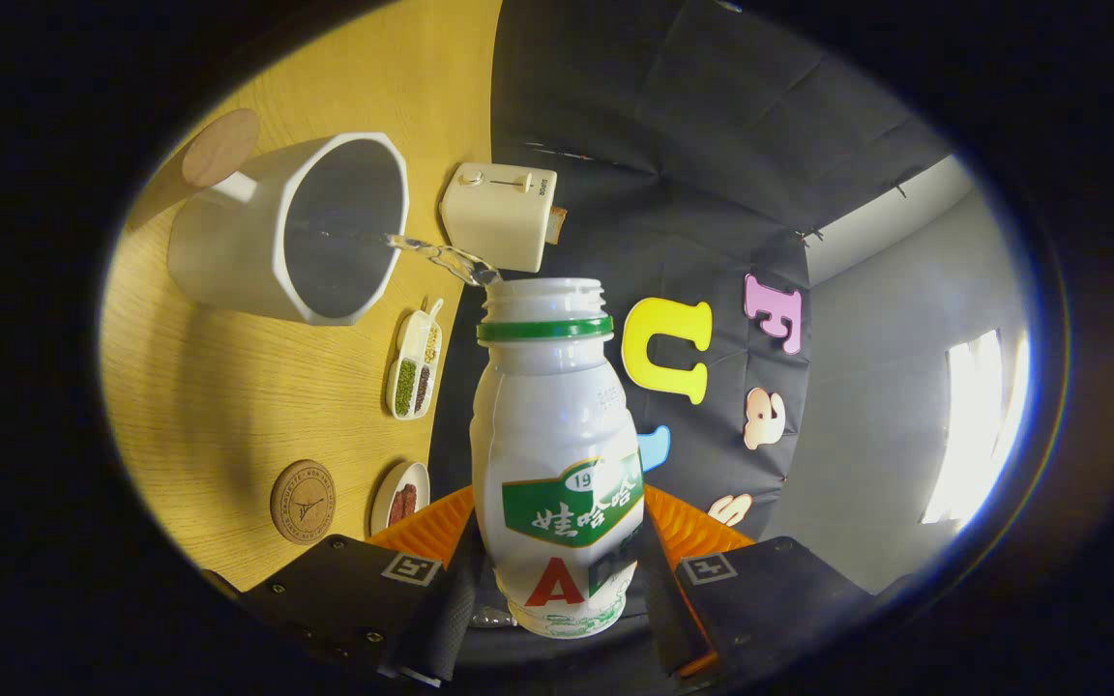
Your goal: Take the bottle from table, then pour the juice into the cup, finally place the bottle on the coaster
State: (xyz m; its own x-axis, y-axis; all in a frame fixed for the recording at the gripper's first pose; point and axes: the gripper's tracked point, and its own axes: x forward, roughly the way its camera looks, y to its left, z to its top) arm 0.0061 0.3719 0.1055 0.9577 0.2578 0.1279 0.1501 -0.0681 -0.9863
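**Bottle tipped, liquid running into cup**

The gripper [557, 580] has both fingers pressed against the lower body of the white drink bottle [557, 454], jaws closed to the bottle's width. The uncapped bottle is tilted with its open neck toward the white octagonal cup [228, 242]. A thin clear stream [441, 256] passes from the neck over the cup's rim. The cup stands on the wooden table [228, 406]. A round cork coaster [303, 501] lies near the fingers. A cream toaster [499, 215] stands beyond the cup.
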